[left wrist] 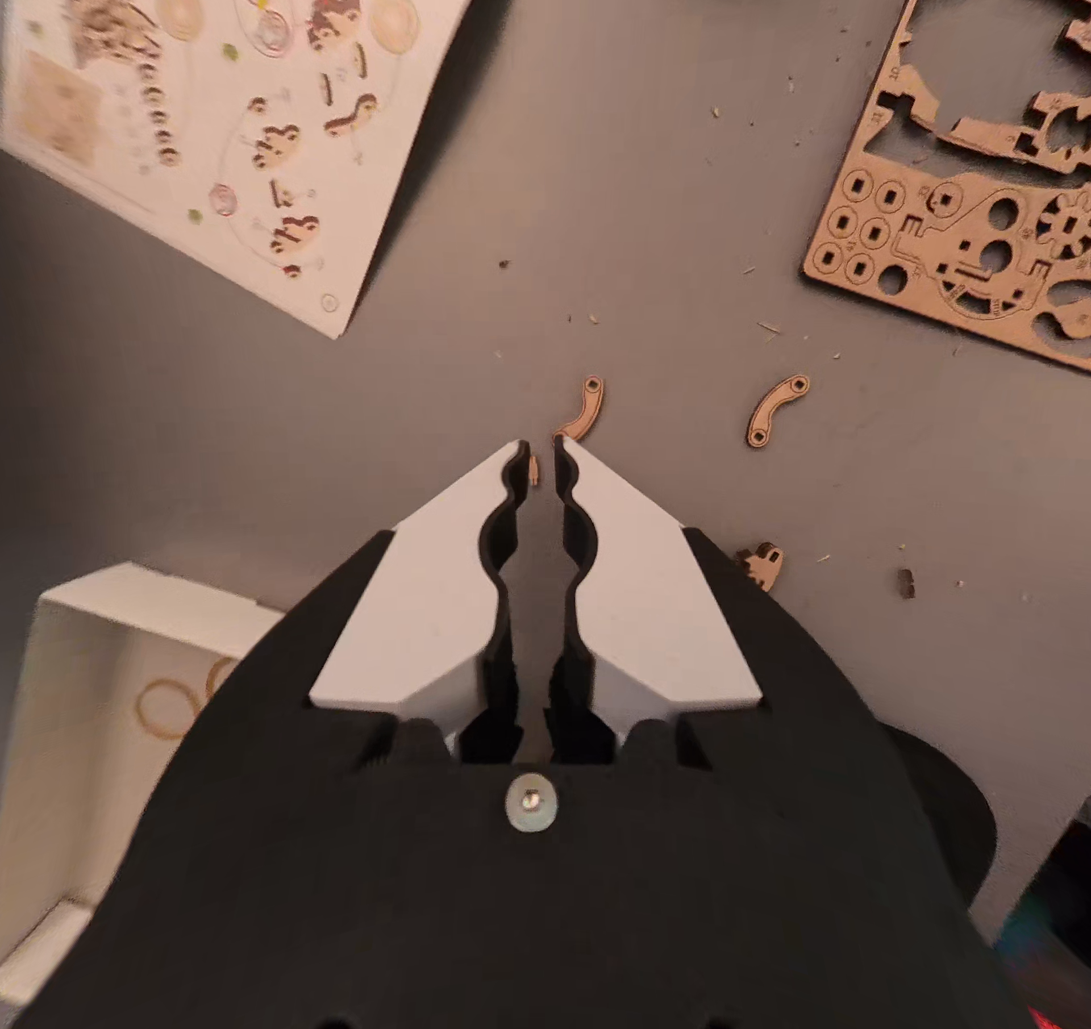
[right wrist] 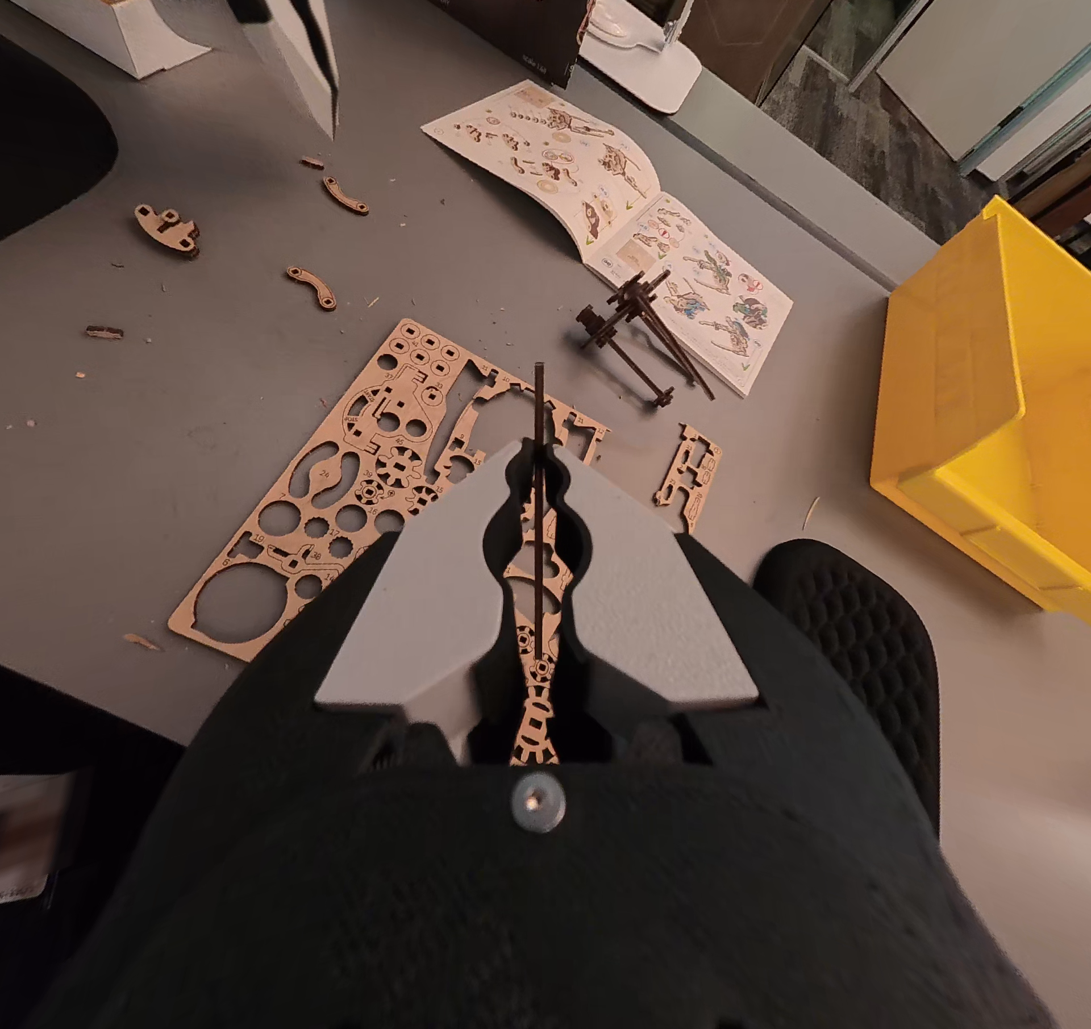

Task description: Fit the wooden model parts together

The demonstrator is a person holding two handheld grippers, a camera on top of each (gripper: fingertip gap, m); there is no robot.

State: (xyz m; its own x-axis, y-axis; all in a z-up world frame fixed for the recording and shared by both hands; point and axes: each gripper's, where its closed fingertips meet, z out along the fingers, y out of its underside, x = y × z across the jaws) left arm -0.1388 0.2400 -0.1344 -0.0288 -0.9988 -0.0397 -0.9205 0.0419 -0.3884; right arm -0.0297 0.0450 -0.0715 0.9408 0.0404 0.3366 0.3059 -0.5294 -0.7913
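1. Left gripper [left wrist: 542, 450]: at the centre of the left wrist view, pointed down at the grey counter [left wrist: 649, 174]. The jaws stand slightly apart with a narrow gap between the tips. A tiny wooden peg [left wrist: 534, 471] shows in that gap; whether it is held or lies on the counter below cannot be told.
2. A curved wooden link [left wrist: 586, 407] lies just above the left gripper's tips, its lower end hidden by the right tip. A second curved link [left wrist: 776, 410] lies to its right, apart from it.
3. A notched wooden piece [left wrist: 761, 565] lies at centre right, partly hidden behind the gripper body.
4. Right gripper [right wrist: 538, 447]: at the centre of the right wrist view, clamped on a thin dark rod [right wrist: 539, 404] that projects upward past the tips.
5. The punched wooden parts sheet [right wrist: 354, 469] lies flat on the counter below the right gripper, at centre left of the frame. A small sheet fragment [right wrist: 691, 478] lies to the right of the tips.
6. A dark part-built assembly [right wrist: 637, 333] of rods and discs rests partly on the open instruction booklet [right wrist: 620, 204], at upper centre right.
7. A yellow bin [right wrist: 992, 410] stands at the right edge.
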